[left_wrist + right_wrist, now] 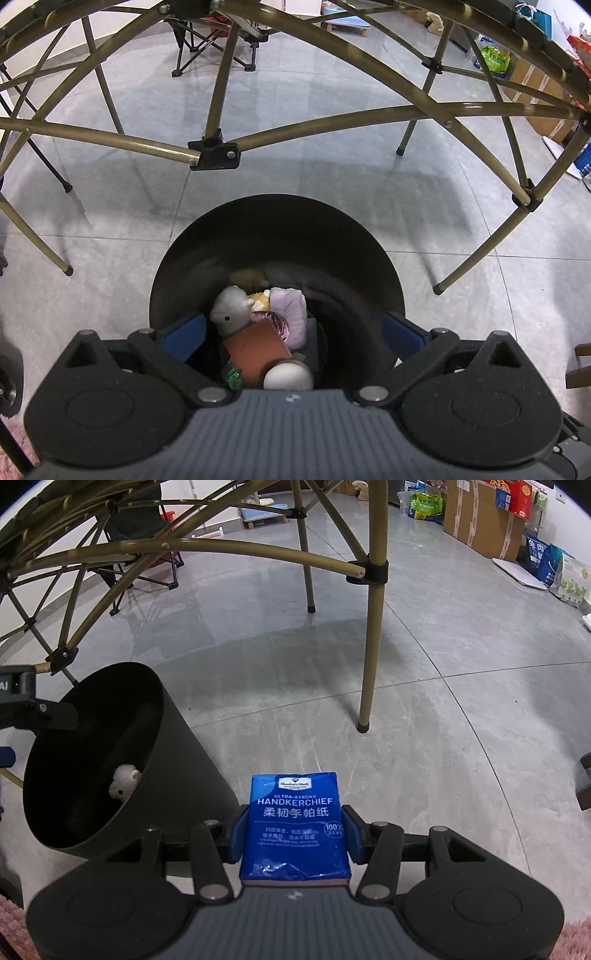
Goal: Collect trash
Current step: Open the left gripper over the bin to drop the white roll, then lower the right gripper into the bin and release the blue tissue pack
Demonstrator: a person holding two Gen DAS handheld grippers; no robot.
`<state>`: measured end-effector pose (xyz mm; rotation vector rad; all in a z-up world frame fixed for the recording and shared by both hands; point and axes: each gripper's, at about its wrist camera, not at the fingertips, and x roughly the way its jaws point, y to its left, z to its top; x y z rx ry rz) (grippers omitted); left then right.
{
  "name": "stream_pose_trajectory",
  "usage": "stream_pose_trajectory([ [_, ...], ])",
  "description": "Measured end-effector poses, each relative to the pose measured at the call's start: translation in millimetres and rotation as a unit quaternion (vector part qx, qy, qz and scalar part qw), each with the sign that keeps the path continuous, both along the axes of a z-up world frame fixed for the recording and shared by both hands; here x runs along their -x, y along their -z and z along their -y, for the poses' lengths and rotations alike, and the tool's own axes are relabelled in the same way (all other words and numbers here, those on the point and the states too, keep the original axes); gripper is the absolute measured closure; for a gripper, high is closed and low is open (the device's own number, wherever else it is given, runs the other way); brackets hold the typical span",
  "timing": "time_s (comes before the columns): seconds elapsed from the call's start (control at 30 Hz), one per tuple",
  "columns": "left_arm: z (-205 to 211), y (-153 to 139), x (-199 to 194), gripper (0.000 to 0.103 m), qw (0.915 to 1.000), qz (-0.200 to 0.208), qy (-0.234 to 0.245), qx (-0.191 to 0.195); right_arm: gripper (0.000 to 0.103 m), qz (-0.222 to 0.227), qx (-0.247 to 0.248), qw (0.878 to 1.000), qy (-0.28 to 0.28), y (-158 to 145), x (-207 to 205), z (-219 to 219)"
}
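the right claw is clamped on a blue handkerchief pack, its blue pads pressing the pack's two long sides about halfway up. the pack looks light and soft: a thin glossy film over folded tissue, so it probably gives under pressure and could slip if the grip loosens. the side-on hold across the narrow width seems the right place, since the film is crinkled near its lower edge. it is a flat rectangle with white lettering reading "handkerchief" and a small logo at the top, held above the grey tiled floor.

at about ten o'clock from the pack stands the black bin, tilted, its mouth open toward the camera, with a pale plush toy inside.

the left claw hangs spread wide and empty over the bin's mouth. farther off, at twelve o'clock, brass-coloured folding desk legs cross the floor.
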<state>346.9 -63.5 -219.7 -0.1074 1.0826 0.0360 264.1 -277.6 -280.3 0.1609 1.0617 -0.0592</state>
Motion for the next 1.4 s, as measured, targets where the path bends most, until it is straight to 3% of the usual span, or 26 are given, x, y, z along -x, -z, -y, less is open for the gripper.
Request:
stream_pose_trajectory([
  [0.8,-27,-22,22,0.0,0.9991,0.038,-0.007,-0.019,0.052,0.024,0.009,1.0,-0.016,-19,5,-15],
  [1.4,-88,-42,46,0.0,0.9955,0.072,-0.054,-0.029,0.052,0.076,0.021,0.995,-0.066,-59,-1,-78],
])
